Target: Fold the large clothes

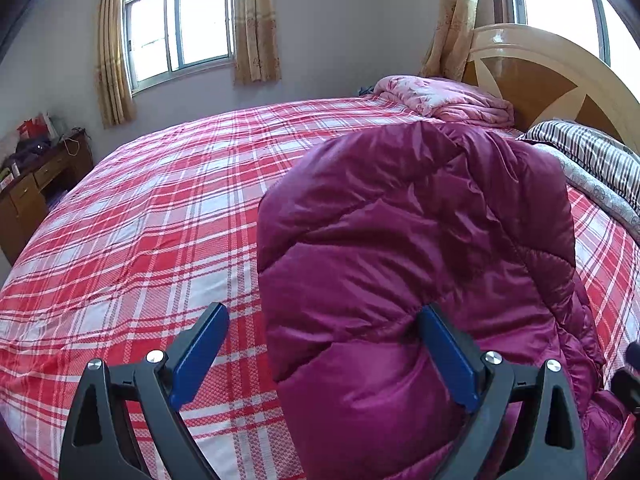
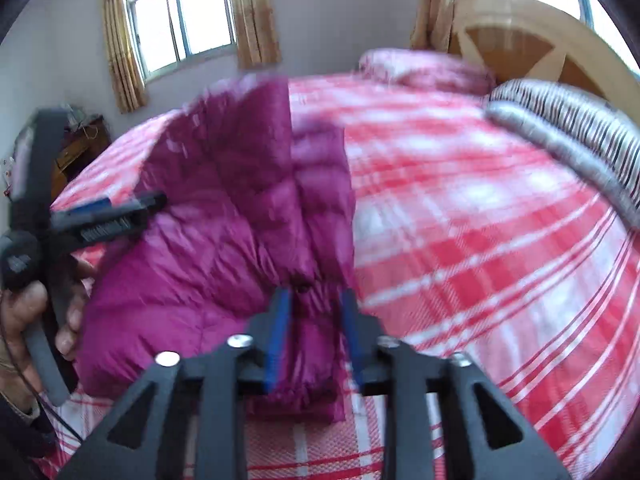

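Note:
A magenta quilted down jacket [image 1: 420, 240] lies folded lengthwise on the red plaid bed sheet [image 1: 140, 220]. My left gripper [image 1: 325, 309] hangs over the jacket's near left edge with its jaws wide apart; its right finger [image 1: 448, 356] rests against the fabric and its left finger [image 1: 204, 348] is over the sheet. In the blurred right wrist view the jacket [image 2: 224, 216] fills the left half. My right gripper [image 2: 314, 312] stands half open, a bunched strip of the jacket's near edge lying between its blue pads [image 2: 280, 332]. A hand [image 2: 24, 312] holds the left gripper [image 2: 156, 202] at the far left.
A folded pink quilt [image 1: 444, 100] and a striped pillow [image 1: 592, 156] lie by the wooden headboard [image 1: 552, 80]. A wooden desk [image 1: 36, 184] with clutter stands beyond the bed at the left. A curtained window [image 1: 180, 28] is in the far wall.

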The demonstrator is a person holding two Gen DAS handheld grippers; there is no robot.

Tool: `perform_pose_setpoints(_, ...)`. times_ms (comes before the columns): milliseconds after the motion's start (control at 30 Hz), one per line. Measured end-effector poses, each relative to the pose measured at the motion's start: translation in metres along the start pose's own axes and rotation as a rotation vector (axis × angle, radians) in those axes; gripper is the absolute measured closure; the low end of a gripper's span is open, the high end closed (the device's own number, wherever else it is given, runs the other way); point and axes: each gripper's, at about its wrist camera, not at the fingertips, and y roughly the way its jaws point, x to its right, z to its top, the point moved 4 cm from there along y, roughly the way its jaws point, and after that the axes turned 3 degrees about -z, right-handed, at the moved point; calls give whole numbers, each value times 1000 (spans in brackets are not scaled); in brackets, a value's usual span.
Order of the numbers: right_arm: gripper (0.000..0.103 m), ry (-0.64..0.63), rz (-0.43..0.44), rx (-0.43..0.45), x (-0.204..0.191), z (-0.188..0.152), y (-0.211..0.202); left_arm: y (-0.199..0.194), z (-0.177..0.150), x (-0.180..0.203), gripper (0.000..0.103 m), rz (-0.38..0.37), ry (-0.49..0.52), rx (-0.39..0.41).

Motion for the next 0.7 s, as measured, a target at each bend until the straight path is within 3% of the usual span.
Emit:
perform_pose_setpoints(33, 42, -6, 3, 30, -5, 12, -6, 0, 5, -5, 7, 8, -13, 9)
perform_pose_setpoints(133, 42, -37, 39, 81, -26, 51, -6, -2, 21, -26, 7, 26, -96, 38)
perform_pose_setpoints(300, 44, -40, 109, 71, -52, 93, 52, 18, 41, -46, 7, 110, -166, 7)
perform_pose_setpoints(467, 51, -14, 47, -51, -42, 82, 114, 38, 45, -27, 7, 147, -101, -21)
perform_pose_setpoints(700, 53, -7, -1, -67, -14, 57, 125, 66, 33, 2, 6, 180, -15, -65)
